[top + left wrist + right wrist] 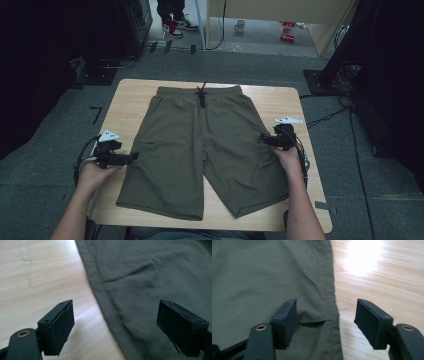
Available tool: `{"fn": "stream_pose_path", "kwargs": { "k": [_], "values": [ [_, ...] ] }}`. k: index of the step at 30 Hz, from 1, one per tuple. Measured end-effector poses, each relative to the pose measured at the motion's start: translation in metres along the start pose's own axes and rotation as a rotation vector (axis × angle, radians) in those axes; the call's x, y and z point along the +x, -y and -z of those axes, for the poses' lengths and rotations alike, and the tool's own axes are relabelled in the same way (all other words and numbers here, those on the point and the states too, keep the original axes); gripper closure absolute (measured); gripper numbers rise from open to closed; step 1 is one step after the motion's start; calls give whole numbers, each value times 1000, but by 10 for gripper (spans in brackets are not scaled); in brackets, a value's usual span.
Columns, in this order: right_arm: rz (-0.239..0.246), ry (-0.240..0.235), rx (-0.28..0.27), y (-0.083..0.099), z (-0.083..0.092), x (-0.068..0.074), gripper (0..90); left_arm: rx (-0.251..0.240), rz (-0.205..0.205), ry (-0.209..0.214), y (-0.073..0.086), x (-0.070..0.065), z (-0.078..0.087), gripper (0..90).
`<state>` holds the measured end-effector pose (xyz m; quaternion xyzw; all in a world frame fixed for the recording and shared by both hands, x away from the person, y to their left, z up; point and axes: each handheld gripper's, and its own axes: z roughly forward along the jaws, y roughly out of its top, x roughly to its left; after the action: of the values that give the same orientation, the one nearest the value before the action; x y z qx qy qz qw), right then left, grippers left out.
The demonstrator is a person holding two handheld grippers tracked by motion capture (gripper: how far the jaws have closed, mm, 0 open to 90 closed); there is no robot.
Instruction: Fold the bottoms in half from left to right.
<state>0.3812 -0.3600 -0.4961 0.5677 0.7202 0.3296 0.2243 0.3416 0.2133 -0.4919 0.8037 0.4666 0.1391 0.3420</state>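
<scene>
Left hand-held gripper [131, 158] and right hand-held gripper [266, 140] both gape wide, holding nothing — each straddles an outer side seam of the olive shorts [200, 150]. Shorts lie flat mid-bench [127, 100], legs nearest, waistband and drawstring [201, 95] far — bare wood flanks both sides.

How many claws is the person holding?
2. The left claw is beside the left side of the shorts; the right claw is at their right side.

A light wooden rectangular worktop [280, 105] carries one pair of olive-green fabric drawstring shorts [200, 150], spread flat, waistband at the far edge.
</scene>
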Motion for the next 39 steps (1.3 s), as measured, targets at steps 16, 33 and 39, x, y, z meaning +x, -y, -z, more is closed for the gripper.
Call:
{"fn": "stream_pose_path", "kwargs": {
  "k": [16, 33, 39],
  "values": [
    [-4, -75, 9, -12, 1, 17, 346, 67, -36, 35, 18, -22, 2, 152],
    [48, -146, -39, -42, -5, 55, 359, 58, -128, -8, 33, -42, 6, 204],
    [84, -178, -62, -63, -5, 77, 360, 41, -130, -2, 36, -44, 9, 284]
  ]
}}
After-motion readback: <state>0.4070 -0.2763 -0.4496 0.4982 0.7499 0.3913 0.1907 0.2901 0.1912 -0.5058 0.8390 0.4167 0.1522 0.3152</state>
